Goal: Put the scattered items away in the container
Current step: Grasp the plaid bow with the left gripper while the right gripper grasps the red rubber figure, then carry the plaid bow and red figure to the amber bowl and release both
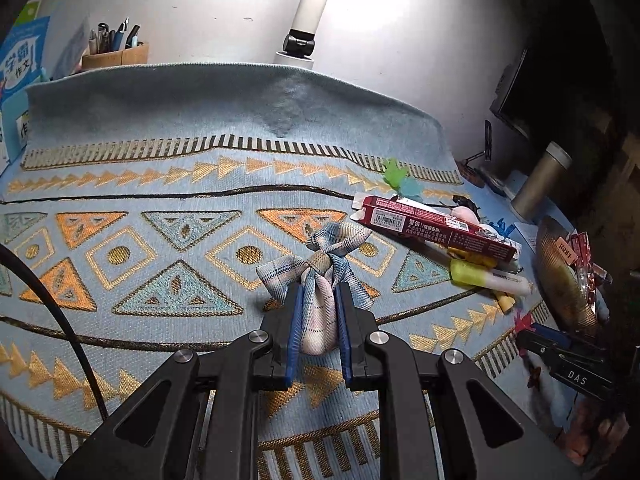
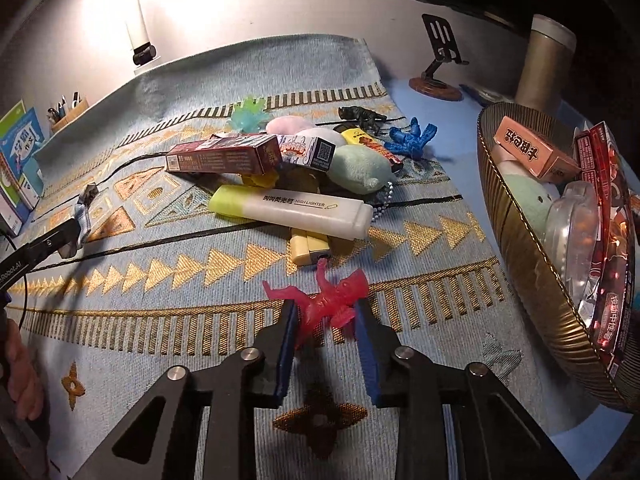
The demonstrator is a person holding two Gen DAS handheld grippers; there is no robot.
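The plaid cloth pouch [image 1: 318, 300] sits pinched between the left gripper [image 1: 318, 300] pads, knotted end pointing ahead, long axis along the fingers. The right gripper [image 2: 326, 312] clamps a red toy figure [image 2: 326, 300], limbs splayed ahead. Beneath lies a patterned blue rug [image 1: 140, 184]; the gold bowl [image 2: 532, 264] holds packets to its right.

Table [image 2: 436, 92]: light blue top, largely covered by 1 woven blue runner [image 1: 160, 184] with gold triangle and diamond bands.

On the runner: 1 dark red carton [image 2: 224, 156]; 1 yellow-capped highlighter [image 2: 292, 210]; 1 yellow lighter [image 2: 308, 250]; 1 red translucent figure [image 2: 328, 300]; 1 blue figure [image 2: 412, 140]; 1 dark figure [image 2: 360, 114]; 1 green plush [image 2: 360, 168].

On the bare table: 1 gold ribbed bowl [image 2: 532, 264], filled; 1 phone stand [image 2: 438, 60]; 1 gold flask [image 2: 544, 64]; 1 wooden pen holder [image 1: 116, 56]; 1 lamp base [image 1: 298, 46].
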